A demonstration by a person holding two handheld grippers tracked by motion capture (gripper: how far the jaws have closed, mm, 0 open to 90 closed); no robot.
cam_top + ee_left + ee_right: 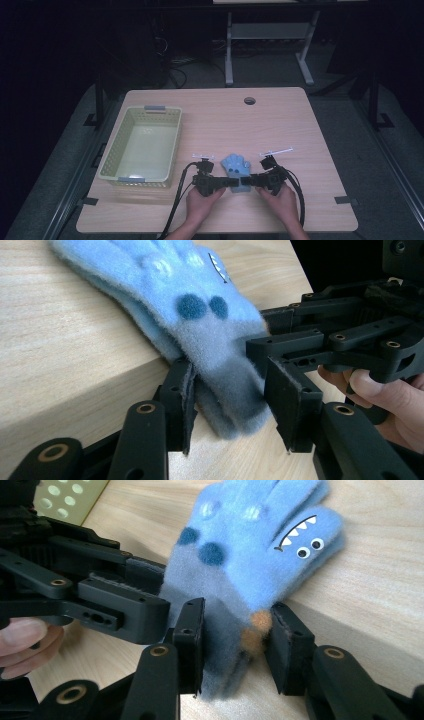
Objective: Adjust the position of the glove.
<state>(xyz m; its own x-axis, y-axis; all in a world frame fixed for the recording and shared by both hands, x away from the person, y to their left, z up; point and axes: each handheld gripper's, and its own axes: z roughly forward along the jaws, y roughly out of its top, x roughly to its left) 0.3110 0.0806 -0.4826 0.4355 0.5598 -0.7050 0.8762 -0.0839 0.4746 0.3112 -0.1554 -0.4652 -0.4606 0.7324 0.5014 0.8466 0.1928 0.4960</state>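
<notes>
A fuzzy blue monster glove [237,166] with dark blue spots, eyes and a toothy mouth lies flat near the table's front edge, fingers pointing away from the person. Both grippers meet at its grey cuff from opposite sides. In the left gripper view, my left gripper [230,400] has its pads against both sides of the cuff [235,405]. My right gripper [235,635] grips the same cuff, its pads pressing the grey and orange fabric [252,630]. From above, the left gripper [231,181] and right gripper [250,180] face each other, a hand behind each.
A pale green perforated basket [112,150] stands to the left of the grippers with nothing in it. The wooden table [280,130] has a round cable hole [249,100] at its back. Black cables trail off the front edge. Another desk's legs stand behind.
</notes>
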